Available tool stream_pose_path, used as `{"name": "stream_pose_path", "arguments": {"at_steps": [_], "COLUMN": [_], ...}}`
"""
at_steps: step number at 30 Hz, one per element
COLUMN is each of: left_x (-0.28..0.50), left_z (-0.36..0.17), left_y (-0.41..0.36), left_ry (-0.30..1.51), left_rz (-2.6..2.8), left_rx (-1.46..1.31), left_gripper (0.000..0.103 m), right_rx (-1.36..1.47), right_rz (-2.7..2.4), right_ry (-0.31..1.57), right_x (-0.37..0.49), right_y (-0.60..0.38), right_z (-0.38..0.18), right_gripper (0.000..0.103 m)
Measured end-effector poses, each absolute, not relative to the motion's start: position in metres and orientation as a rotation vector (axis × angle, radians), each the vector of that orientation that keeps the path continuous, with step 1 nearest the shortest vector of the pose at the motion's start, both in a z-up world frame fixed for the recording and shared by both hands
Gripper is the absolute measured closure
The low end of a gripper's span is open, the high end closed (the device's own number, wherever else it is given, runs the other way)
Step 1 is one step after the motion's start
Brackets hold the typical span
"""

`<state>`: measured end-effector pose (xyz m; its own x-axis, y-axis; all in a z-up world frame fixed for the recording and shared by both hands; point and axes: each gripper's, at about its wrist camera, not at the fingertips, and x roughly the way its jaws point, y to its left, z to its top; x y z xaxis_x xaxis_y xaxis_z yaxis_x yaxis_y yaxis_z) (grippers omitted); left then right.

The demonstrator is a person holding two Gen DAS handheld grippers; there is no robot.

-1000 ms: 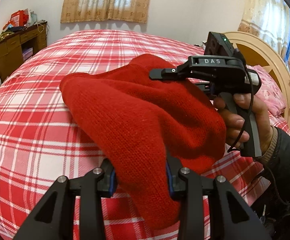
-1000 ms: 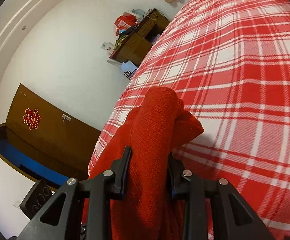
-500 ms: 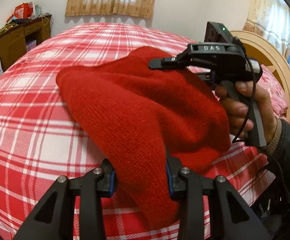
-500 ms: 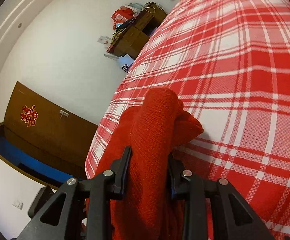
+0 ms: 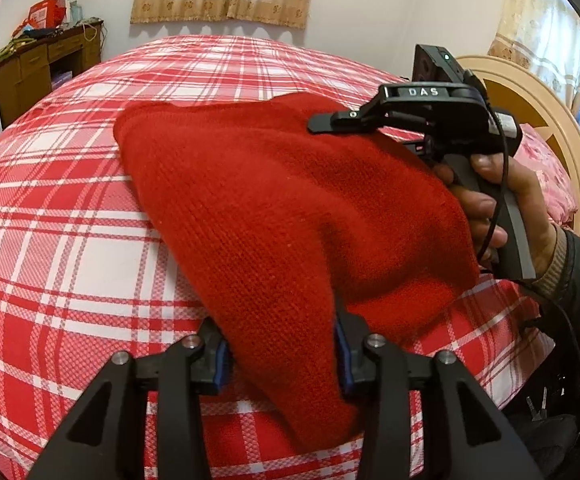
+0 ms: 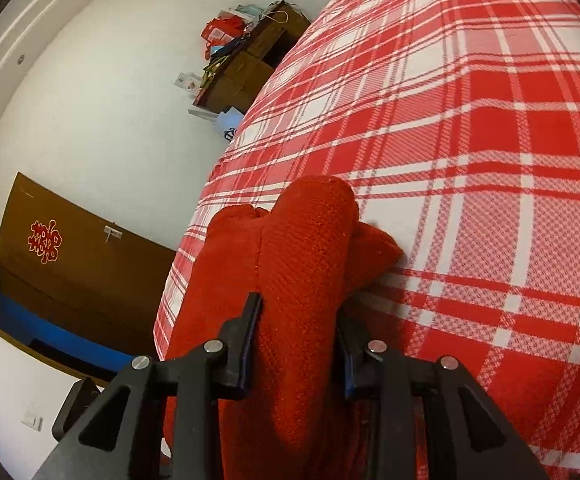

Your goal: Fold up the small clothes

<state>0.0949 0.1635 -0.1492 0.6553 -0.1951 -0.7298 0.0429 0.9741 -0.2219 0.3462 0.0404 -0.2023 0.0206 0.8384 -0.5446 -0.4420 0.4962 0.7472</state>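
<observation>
Both units are clamping the red knit garment [image 5: 290, 216]: left hand-held gripper [image 5: 281, 354] near edge, right hand-held gripper [image 6: 298, 344] apparently a bunched fold, over the plaid bed [image 5: 69, 240].

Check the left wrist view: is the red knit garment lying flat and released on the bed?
No, the red knit garment is clamped in both the left tongs and the right tongs.

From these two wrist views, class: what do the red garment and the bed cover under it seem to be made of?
Red garment: knitted yarn, probably wool or acrylic; matte, with visible ribbed stitch rows. Plaid bed cover: thin woven cloth, likely cotton; flat, with a fine printed check.
</observation>
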Motion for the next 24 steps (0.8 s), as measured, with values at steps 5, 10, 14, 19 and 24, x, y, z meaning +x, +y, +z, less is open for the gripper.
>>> {"name": "stream_pose_path", "arguments": {"at_steps": [5, 10, 14, 19, 24], "left_x": [0.092, 0.082, 0.07, 0.059, 0.073], "left_z": [-0.15, -0.148, -0.13, -0.103, -0.105], "left_y": [0.162, 0.159, 0.162, 0.169, 0.178], "left_ry": [0.859, 0.882, 0.861, 0.795, 0.75], "left_rz": [-0.128, -0.114, -0.104, -0.081, 0.017], "left_rx": [-0.189, -0.174, -0.167, -0.148, -0.147], "left_gripper": [0.051, 0.048, 0.049, 0.029, 0.022], "right_rx": [0.427, 0.367, 0.361, 0.362, 0.239], "right_rz": [1.02, 0.972, 0.939, 0.97, 1.21], "right_ry": [1.171, 1.164, 1.093, 0.909, 0.923], "right_x": [0.345, 0.342, 0.336, 0.302, 0.249], "right_y": [0.036, 0.037, 0.022, -0.008, 0.018], "right_z": [-0.204, -0.203, -0.185, -0.134, -0.129], "right_gripper": [0.065, 0.063, 0.059, 0.049, 0.048]}}
